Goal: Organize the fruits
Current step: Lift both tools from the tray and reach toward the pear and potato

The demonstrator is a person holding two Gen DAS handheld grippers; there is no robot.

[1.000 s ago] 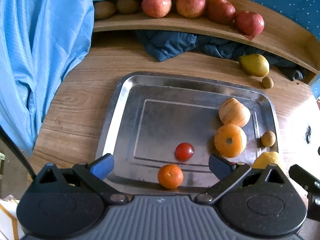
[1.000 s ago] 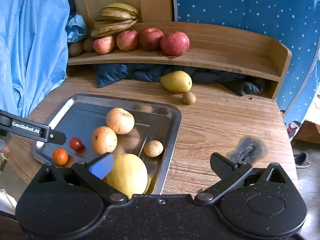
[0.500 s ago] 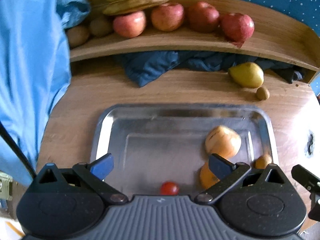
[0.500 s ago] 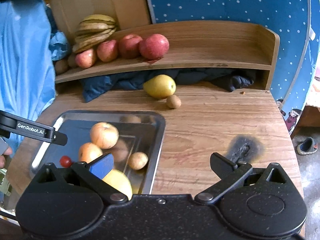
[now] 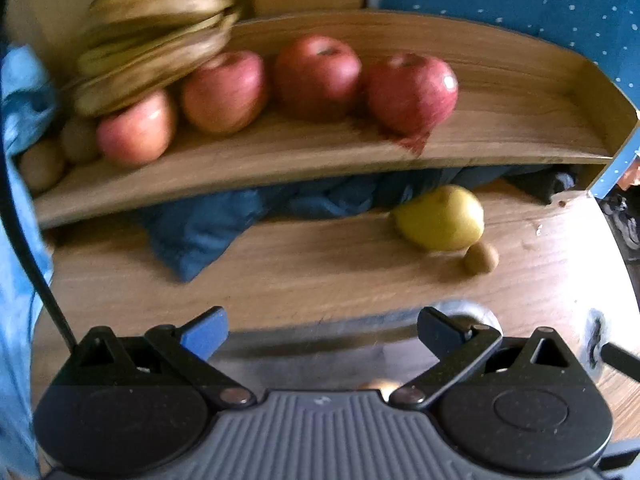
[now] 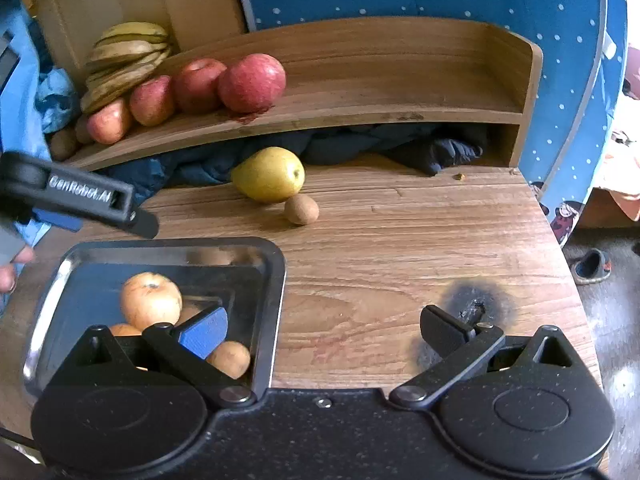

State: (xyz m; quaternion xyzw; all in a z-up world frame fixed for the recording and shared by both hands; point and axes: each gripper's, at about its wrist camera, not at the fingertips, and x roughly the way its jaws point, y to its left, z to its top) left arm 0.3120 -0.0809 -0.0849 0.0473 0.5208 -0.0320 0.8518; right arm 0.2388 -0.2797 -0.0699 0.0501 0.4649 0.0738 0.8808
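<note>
A wooden shelf [image 5: 320, 152] carries bananas [image 5: 156, 40], several red apples [image 5: 412, 92] and brown kiwis [image 5: 40, 164] at its left end. On the table below lie a yellow pear [image 5: 440, 218] and a small kiwi [image 5: 480, 258]. My left gripper [image 5: 320, 332] is open and empty over the far rim of the metal tray [image 5: 464, 310]. My right gripper [image 6: 324, 330] is open and empty above the table beside the tray [image 6: 276, 280], which holds a pale apple [image 6: 150, 300], an orange fruit and a small brown fruit [image 6: 230, 358]. The left gripper [image 6: 80, 200] shows at the left.
A dark blue cloth [image 6: 360, 144] is bunched under the shelf. Light blue fabric [image 5: 16, 240] hangs at the left. A burn mark [image 6: 472, 308] scars the table near the right gripper. A person's fingers [image 6: 12, 268] show at the left edge.
My left gripper has moved forward over the tray toward the shelf, so the tray fruits dropped out of its view. My right gripper has also advanced; both stayed open.
</note>
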